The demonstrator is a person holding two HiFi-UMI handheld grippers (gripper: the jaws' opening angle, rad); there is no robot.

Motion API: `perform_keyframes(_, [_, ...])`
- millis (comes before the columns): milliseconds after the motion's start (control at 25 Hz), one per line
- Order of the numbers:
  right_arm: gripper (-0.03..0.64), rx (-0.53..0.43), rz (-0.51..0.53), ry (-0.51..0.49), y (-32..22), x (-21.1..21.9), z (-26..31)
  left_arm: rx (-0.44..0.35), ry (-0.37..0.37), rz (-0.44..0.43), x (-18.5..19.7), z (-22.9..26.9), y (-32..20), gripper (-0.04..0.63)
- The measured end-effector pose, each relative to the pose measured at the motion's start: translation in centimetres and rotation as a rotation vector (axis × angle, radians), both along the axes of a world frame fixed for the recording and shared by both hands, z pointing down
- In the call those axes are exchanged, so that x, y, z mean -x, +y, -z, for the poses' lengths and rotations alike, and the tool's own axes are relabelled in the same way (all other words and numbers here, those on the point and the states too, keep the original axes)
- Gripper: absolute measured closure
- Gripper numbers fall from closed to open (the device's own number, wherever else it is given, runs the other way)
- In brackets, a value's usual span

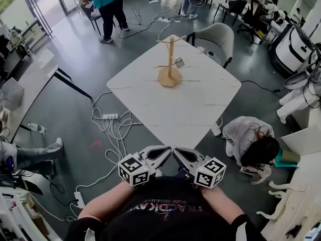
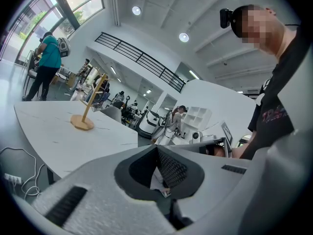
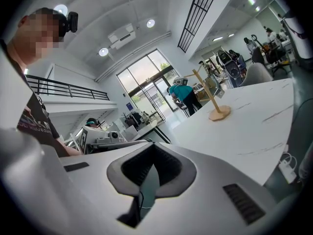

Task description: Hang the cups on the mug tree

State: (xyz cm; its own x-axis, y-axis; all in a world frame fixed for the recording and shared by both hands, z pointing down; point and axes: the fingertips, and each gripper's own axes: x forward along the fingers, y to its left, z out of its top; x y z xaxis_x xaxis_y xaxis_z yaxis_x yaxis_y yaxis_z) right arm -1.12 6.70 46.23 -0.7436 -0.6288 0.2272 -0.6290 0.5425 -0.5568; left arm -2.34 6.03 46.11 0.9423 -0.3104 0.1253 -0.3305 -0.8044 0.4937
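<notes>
Close against the person's chest, the left gripper (image 1: 165, 151) and the right gripper (image 1: 178, 152) angle toward each other, tips almost meeting. Each has its jaws pressed together with nothing between them. Beyond them lies the white table (image 1: 165, 109), with a power strip (image 1: 109, 117) and cables on the floor to its left. On the table's far half stands the wooden mug tree (image 1: 169, 64), post upright on a round base, pegs pointing out sideways. A small pale cup (image 1: 179, 62) hangs at its right side. A grey chair (image 1: 216, 40) sits behind the table.
</notes>
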Motion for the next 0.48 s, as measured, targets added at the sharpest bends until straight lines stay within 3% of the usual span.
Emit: perform_keyframes(480, [0.607,0.009,0.001,0.003,0.0,0.01,-0.4,0.005,-0.005,0.003,-0.01,-0.36,-0.05,0.598])
